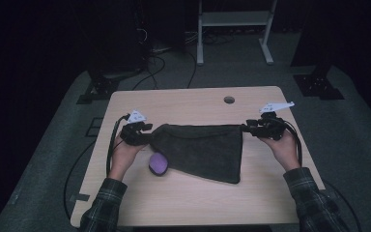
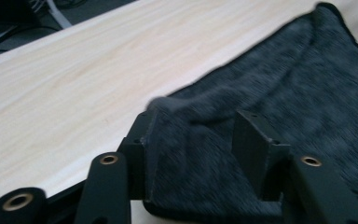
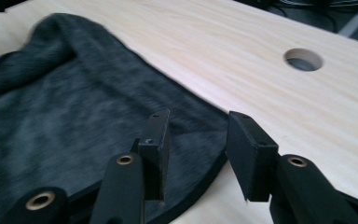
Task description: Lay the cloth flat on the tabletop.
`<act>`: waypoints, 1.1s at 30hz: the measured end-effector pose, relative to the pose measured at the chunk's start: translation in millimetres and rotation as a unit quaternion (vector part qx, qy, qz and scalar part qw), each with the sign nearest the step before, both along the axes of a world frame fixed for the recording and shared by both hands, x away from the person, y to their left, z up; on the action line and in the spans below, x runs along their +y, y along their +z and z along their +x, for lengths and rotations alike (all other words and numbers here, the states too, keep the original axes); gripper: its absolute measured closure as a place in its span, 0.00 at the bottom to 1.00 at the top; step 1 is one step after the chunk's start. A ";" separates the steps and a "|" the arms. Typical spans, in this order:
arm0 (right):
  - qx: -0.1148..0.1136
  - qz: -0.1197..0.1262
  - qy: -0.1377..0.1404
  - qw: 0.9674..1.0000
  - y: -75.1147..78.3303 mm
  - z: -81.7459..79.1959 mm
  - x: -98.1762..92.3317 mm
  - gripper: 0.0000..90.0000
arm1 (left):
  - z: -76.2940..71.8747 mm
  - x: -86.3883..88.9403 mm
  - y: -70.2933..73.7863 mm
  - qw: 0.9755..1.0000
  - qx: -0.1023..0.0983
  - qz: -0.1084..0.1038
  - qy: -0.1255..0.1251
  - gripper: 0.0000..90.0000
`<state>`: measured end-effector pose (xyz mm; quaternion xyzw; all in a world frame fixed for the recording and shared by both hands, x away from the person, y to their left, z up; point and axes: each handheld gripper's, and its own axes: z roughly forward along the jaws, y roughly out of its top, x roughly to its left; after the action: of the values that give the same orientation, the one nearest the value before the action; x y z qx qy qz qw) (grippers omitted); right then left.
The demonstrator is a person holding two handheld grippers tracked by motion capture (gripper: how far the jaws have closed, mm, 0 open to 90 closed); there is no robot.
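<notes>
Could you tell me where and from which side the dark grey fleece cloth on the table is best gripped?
Grip the dark grey fleece cloth at its two far corners, coming in level from either end. That far edge lies straight and reachable; the near side drapes over a purple object.

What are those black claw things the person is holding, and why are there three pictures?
A person sits at a wooden table and holds a pinching tool in each hand. One picture is taken from a camera above. The other two come from little cameras riding on the tools, so you see each tool's two black jaws up close. A dark grey cloth lies spread on the table, with a small purple thing beside it, partly tucked under its edge. The left gripper and the right gripper each have a corner of the cloth between their jaws, but the jaws stand apart, so nothing is pinched.
</notes>
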<state>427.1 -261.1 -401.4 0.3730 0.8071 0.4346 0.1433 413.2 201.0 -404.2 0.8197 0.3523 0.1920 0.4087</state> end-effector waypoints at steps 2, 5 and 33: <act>0.002 0.008 0.005 1.000 -1.1 -4.0 -0.5 0.62 | -4.6 0.1 -0.4 1.000 0.002 0.001 -0.006 0.54; 0.005 0.018 0.018 1.000 -4.2 -16.0 -1.3 0.61 | -16.7 -0.1 -1.7 1.000 0.003 -0.001 -0.016 0.54; 0.039 -0.063 0.149 0.986 -51.1 -113.5 39.9 0.45 | -94.0 -22.2 -58.3 0.988 0.045 0.129 -0.066 0.73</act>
<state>313.7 -221.2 -452.6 0.2554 0.8844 0.3847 0.0682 319.2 178.9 -462.5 0.8949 0.2878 0.1711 0.2949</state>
